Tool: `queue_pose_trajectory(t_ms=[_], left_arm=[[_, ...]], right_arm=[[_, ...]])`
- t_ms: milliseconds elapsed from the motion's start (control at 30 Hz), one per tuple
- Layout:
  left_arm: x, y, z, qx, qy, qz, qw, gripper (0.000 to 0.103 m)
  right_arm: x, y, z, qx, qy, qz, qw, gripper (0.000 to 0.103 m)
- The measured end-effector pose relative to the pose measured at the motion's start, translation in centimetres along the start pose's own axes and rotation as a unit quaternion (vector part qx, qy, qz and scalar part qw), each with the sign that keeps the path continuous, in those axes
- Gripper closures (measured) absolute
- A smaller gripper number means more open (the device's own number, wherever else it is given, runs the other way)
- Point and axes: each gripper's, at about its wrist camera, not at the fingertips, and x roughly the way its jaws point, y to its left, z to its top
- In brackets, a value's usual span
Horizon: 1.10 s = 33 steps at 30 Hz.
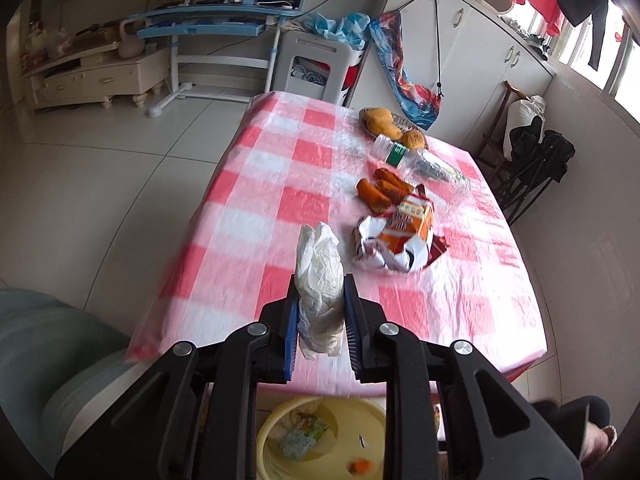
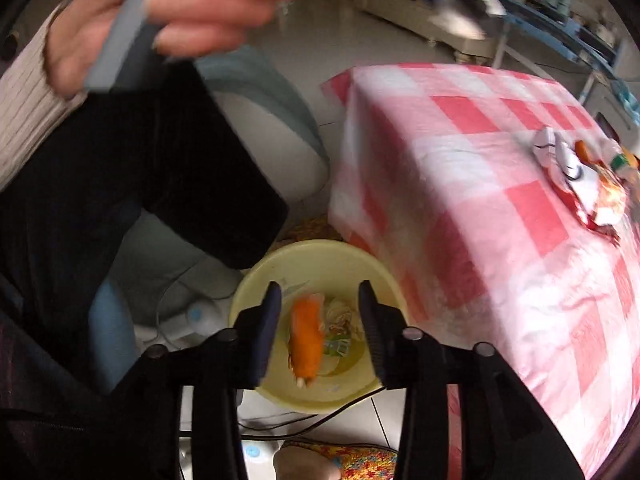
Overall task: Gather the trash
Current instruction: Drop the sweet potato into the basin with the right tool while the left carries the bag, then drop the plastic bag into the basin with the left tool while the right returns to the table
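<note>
Worktop [image 1: 280, 184] under a pink-and-white checked cloth, the biggest thing here and the landmark for the rest. On the floor below its near edge sits a yellow basin [image 2: 320, 256] holding scraps: a small green-printed carton [image 1: 302, 436] and some noodle-like waste. Toward the worktop's far side lies a clear plastic bottle [image 1: 424, 164] on its side, green label, just beside a plate of round buns [image 1: 384, 122]. Nearer the worktop's middle, a crushed orange juice carton [image 1: 408, 224] rests on a crumpled snack wrapper [image 1: 380, 252], with fried brown sticks [image 1: 380, 190] touching the carton's far side. Left gripper [image 1: 320, 316] held over the worktop's near edge, its fingers [image 1: 291, 320] clenched on a wad of white tissue [image 1: 320, 272] that stands up between the blue pads. Right gripper [image 2: 320, 328] off the worktop's corner, directly above the basin, fingers [image 2: 272, 320] spread wide and released; an orange wrapper piece [image 2: 307, 336] shows between them, touching neither, blurred. Cannot tell if it is in mid-air or lying in the basin.
</note>
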Motion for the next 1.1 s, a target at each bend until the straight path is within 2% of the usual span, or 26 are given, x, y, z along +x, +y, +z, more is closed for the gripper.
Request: queue_pose_trajectory(t_ms=[133, 200, 400, 600, 767, 867, 967, 1000, 1067, 1100], left_arm=[[-1.0, 0.1, -1.7, -0.002, 0.004, 0.006, 1.0, 0.083], [-1.4, 0.1, -2.3, -0.001, 0.005, 0.009, 0.9999, 0.083], [-2.5, 0.0, -4.1, 0.01, 0.01, 0.019, 0.9997, 0.083], [-3.1, -0.8, -5.7, 0.025, 0.022, 0.025, 0.9991, 0.083], [-3.1, -1.5, -7.3, 0.031, 0.045, 0.026, 0.9982, 0.083], [-2.5, -2.2, -8.9, 0.039, 0.078, 0.03, 0.9958, 0.083], [-1.5, -2.9, -10.9, 0.044, 0.127, 0.029, 0.9906, 0.083], [-1.1, -3.0, -11.5, 0.047, 0.141, 0.029, 0.9884, 0.079], [-0.4, -3.9, -12.6, 0.068, 0.173, 0.031, 0.982, 0.062], [-0.2, -4.3, -13.0, 0.082, 0.18, 0.037, 0.9796, 0.049]], right_arm=[[-2.2, -1.8, -0.6, 0.042, -0.03, -0.044, 0.998, 0.058], [-3.4, -3.1, -1.0, 0.069, -0.047, -0.077, 0.993, 0.05], [-5.7, -8.0, -1.6, 0.163, -0.083, -0.159, 0.97, 0.042], [-6.1, -13.2, -1.3, 0.218, -0.061, -0.217, 0.95, 0.037], [-5.7, -17.1, -2.2, 0.265, -0.049, -0.24, 0.933, 0.035], [-5.2, -18.8, -2.4, 0.292, -0.044, -0.245, 0.923, 0.035], [-4.3, -20.2, -2.2, 0.315, -0.04, -0.247, 0.915, 0.031], [-4.0, -20.6, -2.1, 0.32, -0.039, -0.247, 0.914, 0.031], [-3.3, -21.4, -1.7, 0.328, -0.037, -0.249, 0.91, 0.029], [-3.1, -21.6, -1.5, 0.33, -0.039, -0.249, 0.909, 0.024]])
